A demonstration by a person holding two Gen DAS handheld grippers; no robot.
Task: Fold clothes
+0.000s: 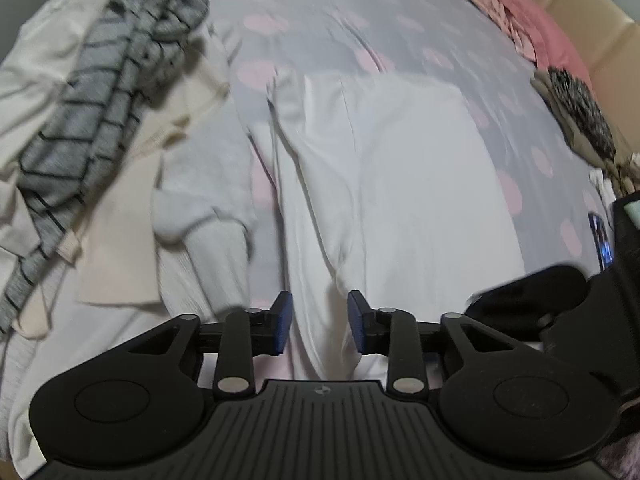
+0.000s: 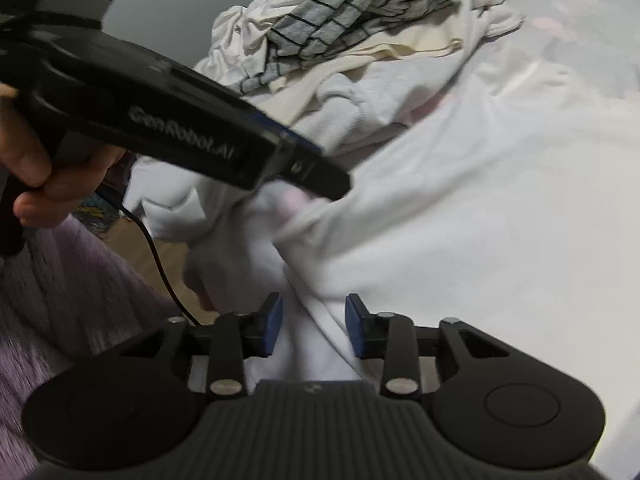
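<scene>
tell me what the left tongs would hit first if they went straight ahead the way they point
Most likely the white garment spread on the bed: its cloth already lies between the open left tongs and runs on ahead. Beyond it comes the dotted bedsheet. Depth is hard to judge here.

A white garment (image 1: pixel 392 168) lies spread on the polka-dot bedspread (image 1: pixel 320 12), mostly flat on its right part, with long lengthwise creases and a bunched ridge along its left side that runs toward the near edge of the bed. To its left sits a loose heap of unfolded clothes: a grey checked piece (image 1: pixel 100 92) with dark grid lines draped diagonally across the top, a cream garment (image 1: pixel 124 216) under it, and a pale grey ribbed one (image 1: pixel 208 208) crumpled just beside the white garment. The same heap shows in the right wrist view, the grey checked piece (image 2: pixel 340 20) on top.
</scene>
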